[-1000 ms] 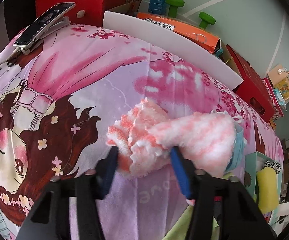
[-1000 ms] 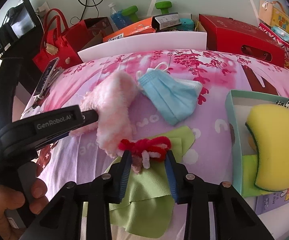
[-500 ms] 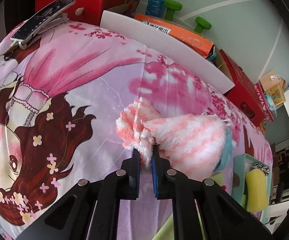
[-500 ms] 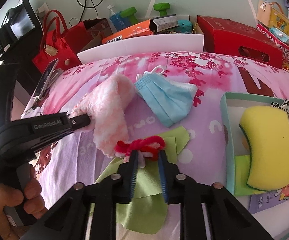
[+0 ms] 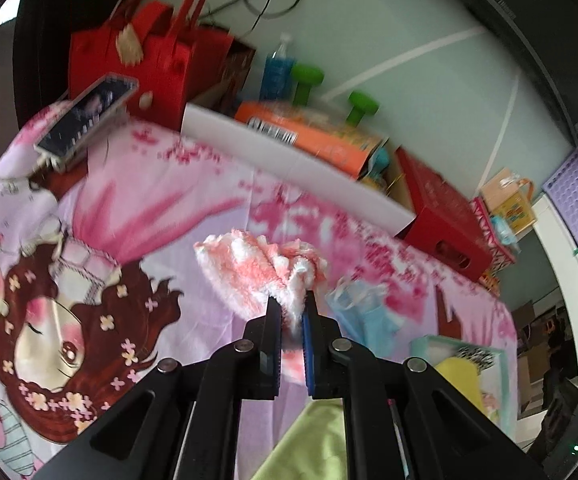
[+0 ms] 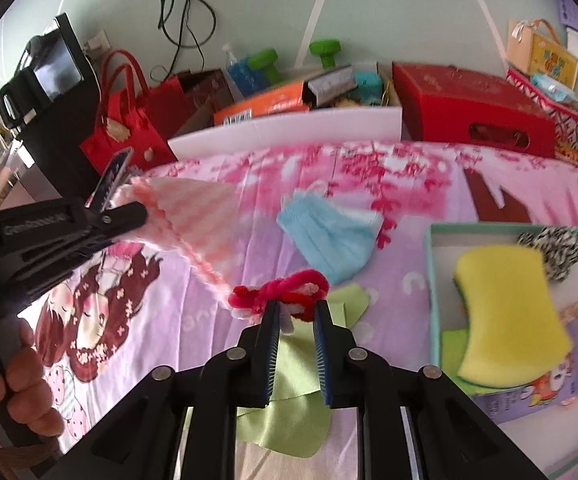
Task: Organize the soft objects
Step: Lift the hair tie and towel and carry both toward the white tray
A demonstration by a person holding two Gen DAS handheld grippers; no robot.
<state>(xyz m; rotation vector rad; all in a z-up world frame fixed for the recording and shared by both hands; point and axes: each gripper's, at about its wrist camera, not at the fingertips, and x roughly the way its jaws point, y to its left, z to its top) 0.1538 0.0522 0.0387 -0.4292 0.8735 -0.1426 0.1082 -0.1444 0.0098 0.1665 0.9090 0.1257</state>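
Observation:
My left gripper [image 5: 291,307] is shut on a fluffy pink-and-white cloth [image 5: 249,268] and holds it lifted off the printed bedsheet; the cloth [image 6: 193,216] hangs from that gripper in the right wrist view. My right gripper [image 6: 296,309] is shut on a red-and-white pipe-cleaner twist [image 6: 285,292], held above a green cloth [image 6: 289,392]. A blue face mask [image 6: 329,236] lies on the sheet beyond. A teal tray [image 6: 433,280] at the right holds a yellow sponge [image 6: 505,320] and a black-and-white pom-pom [image 6: 557,248].
A white board [image 6: 289,136] edges the back of the sheet, with a red bag [image 6: 129,128], an orange box [image 6: 265,106], a red box [image 6: 469,108], a bottle and green dumbbells behind. A clipped phone [image 5: 85,120] sits at the far left.
Both grippers have closed on their objects and lifted them. The pink cloth has risen off the sheet and swung left; the pipe-cleaner twist has come up off the green cloth.

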